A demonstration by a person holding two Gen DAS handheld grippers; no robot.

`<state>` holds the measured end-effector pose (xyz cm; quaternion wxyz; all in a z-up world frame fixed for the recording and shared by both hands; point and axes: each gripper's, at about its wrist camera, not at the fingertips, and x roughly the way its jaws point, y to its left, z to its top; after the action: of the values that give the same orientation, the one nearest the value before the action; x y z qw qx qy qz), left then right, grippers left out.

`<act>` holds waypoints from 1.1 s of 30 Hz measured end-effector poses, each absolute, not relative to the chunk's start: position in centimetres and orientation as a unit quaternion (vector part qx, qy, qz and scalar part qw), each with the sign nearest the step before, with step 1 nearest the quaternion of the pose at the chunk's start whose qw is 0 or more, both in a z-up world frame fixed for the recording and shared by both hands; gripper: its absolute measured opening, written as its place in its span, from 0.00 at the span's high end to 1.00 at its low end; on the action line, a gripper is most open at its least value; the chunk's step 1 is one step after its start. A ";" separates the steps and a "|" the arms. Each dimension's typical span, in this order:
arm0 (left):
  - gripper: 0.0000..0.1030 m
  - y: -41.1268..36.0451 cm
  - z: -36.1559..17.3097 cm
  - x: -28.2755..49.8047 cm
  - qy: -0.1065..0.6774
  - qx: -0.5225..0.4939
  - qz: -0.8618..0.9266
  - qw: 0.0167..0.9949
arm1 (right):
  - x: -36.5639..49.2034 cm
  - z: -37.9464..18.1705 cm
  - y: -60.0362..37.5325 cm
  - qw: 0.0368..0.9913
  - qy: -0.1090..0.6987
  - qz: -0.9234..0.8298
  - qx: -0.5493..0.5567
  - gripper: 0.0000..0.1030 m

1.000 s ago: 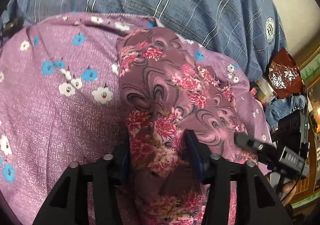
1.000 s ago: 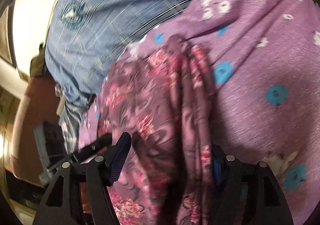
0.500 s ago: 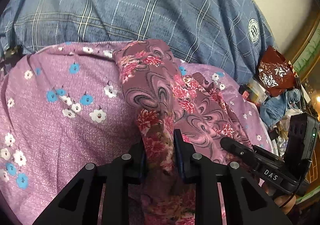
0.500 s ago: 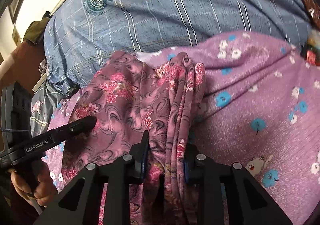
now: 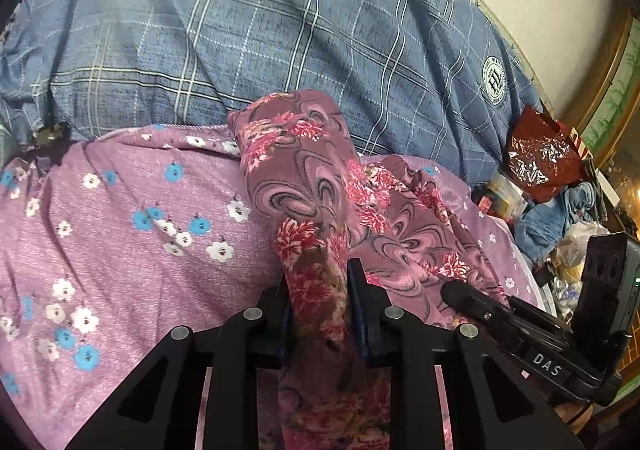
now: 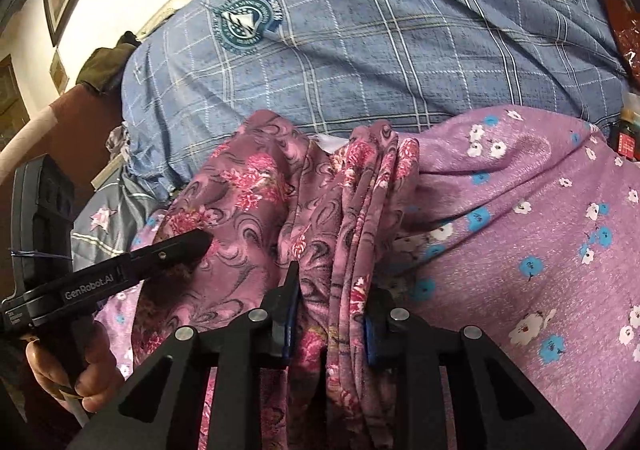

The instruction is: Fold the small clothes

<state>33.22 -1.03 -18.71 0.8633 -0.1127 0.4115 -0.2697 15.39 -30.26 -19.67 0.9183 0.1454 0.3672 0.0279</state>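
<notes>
Garment (image 5: 304, 186) — mauve, pink-flowered, swirled — bunched in lengthwise folds.

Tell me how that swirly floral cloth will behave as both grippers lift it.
The floral cloth is probably floppy: it bunches into pleats where the right gripper pinches it. It looks thin and light, so likely to sag between that and the left gripper.
</notes>
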 end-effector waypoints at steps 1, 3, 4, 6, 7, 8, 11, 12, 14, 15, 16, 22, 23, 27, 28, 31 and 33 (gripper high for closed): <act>0.79 -0.7 -18.4 32.8 0.409 -0.113 -0.270 0.864 | 15.3 -19.5 -30.0 0.919 0.366 0.028 0.145 0.76; 0.79 -0.1 -17.9 32.0 0.404 -0.112 -0.269 0.867 | 14.9 -19.0 -29.2 0.920 0.365 0.026 0.142 0.77; 0.79 0.3 -17.6 31.6 0.402 -0.112 -0.267 0.869 | 14.8 -18.9 -29.0 0.920 0.365 0.026 0.141 0.77; 0.79 0.9 -17.0 30.7 0.395 -0.111 -0.265 0.873 | 14.4 -18.5 -28.1 0.920 0.365 0.025 0.139 0.77; 0.79 1.2 -16.8 30.4 0.393 -0.110 -0.266 0.873 | 14.2 -18.4 -27.8 0.921 0.365 0.024 0.136 0.77; 0.79 1.5 -16.6 30.0 0.392 -0.112 -0.265 0.874 | 14.0 -18.3 -27.6 0.921 0.365 0.023 0.134 0.77; 0.79 2.0 -16.2 28.9 0.390 -0.118 -0.266 0.874 | 13.1 -18.0 -26.6 0.923 0.363 0.017 0.125 0.77; 0.79 2.1 -16.1 28.5 0.388 -0.118 -0.267 0.874 | 12.7 -18.0 -26.4 0.924 0.363 0.013 0.122 0.77; 0.79 2.4 -16.0 27.3 0.385 -0.115 -0.268 0.875 | 11.9 -18.0 -26.1 0.924 0.363 0.010 0.124 0.77; 0.79 2.6 -16.2 26.9 0.385 -0.115 -0.267 0.876 | 11.6 -18.0 -26.0 0.923 0.363 0.011 0.126 0.77; 0.79 3.0 -16.3 26.5 0.387 -0.117 -0.265 0.875 | 11.3 -18.0 -25.8 0.923 0.363 0.011 0.127 0.77; 0.79 4.8 -17.3 24.8 0.402 -0.136 -0.256 0.869 | 10.0 -18.5 -24.7 0.920 0.372 0.013 0.127 0.77; 0.79 5.1 -17.5 24.7 0.404 -0.138 -0.254 0.868 | 9.9 -18.7 -24.5 0.919 0.373 0.015 0.127 0.77; 0.79 5.7 -18.3 24.6 0.417 -0.139 -0.242 0.865 | 9.8 -19.3 -23.7 0.916 0.382 0.016 0.121 0.77; 0.79 5.8 -18.5 24.7 0.420 -0.139 -0.241 0.864 | 9.8 -19.5 -23.6 0.915 0.384 0.016 0.120 0.77; 0.79 5.4 -19.1 25.4 0.432 -0.132 -0.234 0.861 | 10.1 -20.2 -23.4 0.910 0.395 0.016 0.123 0.77; 0.79 5.2 -19.8 25.8 0.443 -0.126 -0.228 0.858 | 10.4 -20.9 -23.5 0.906 0.403 0.012 0.124 0.77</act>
<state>25.82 5.22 -19.81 0.8578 -0.1264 0.4432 -0.2276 10.35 -23.51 -20.94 0.9065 0.1244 0.4034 0.0123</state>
